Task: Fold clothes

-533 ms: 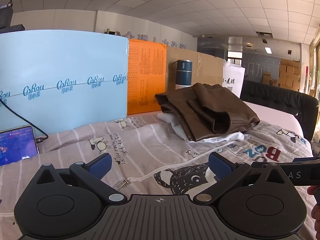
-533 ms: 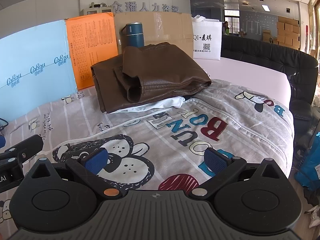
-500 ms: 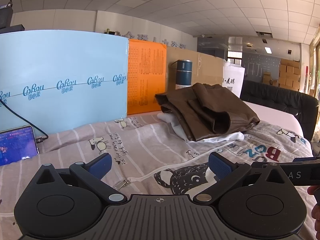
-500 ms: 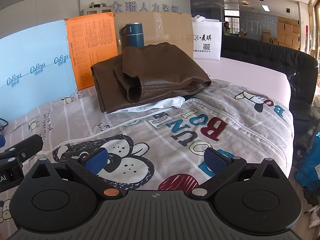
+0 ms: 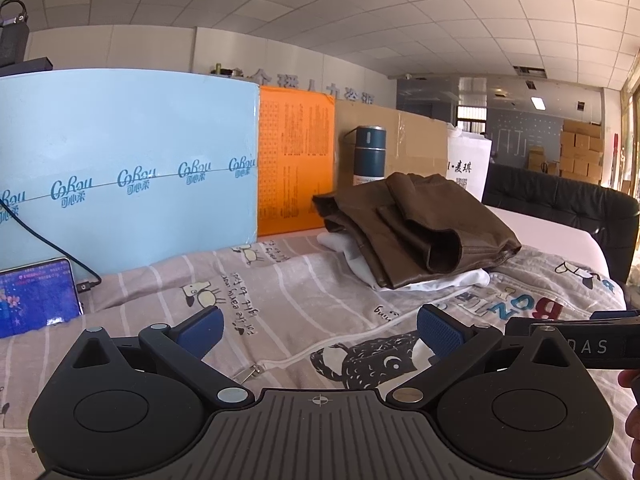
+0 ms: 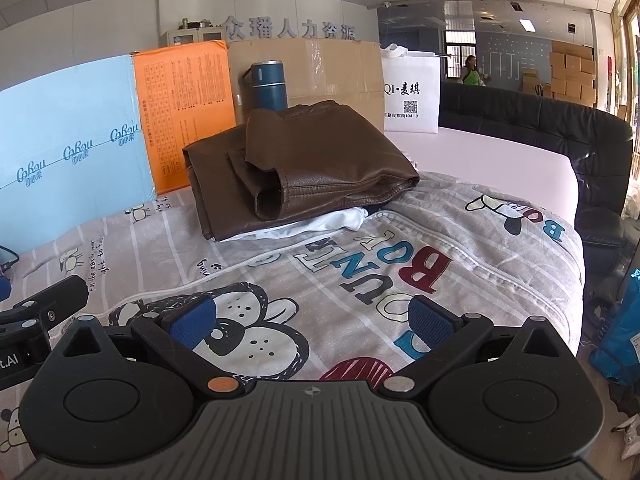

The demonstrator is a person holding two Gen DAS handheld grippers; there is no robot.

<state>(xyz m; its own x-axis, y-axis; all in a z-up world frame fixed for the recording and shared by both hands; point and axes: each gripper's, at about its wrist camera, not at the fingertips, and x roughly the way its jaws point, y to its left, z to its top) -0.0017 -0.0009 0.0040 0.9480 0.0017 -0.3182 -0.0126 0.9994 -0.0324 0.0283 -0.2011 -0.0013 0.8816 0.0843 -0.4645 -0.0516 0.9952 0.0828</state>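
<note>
Nothing has shifted since half a second ago: both views match the earlier ones. The left gripper [image 5: 320, 330] and the right gripper [image 6: 316, 318] hover with jaws spread wide, holding nothing, over the grey cartoon-printed bedcover [image 6: 360, 256], which reads "BONZ". The folded brown leather garment [image 6: 304, 164] lies on a white cloth [image 6: 320, 222] toward the back of the bed, its far edge hidden. Behind it stand a dark blue flask [image 5: 370, 152], a pale blue board [image 5: 128, 168] printed "CoRou", an orange sheet [image 5: 296, 160] with print too small to read, and a white bag [image 6: 410, 94] marked "QI". A phone [image 5: 36, 304] is cut off at the left edge.
</note>
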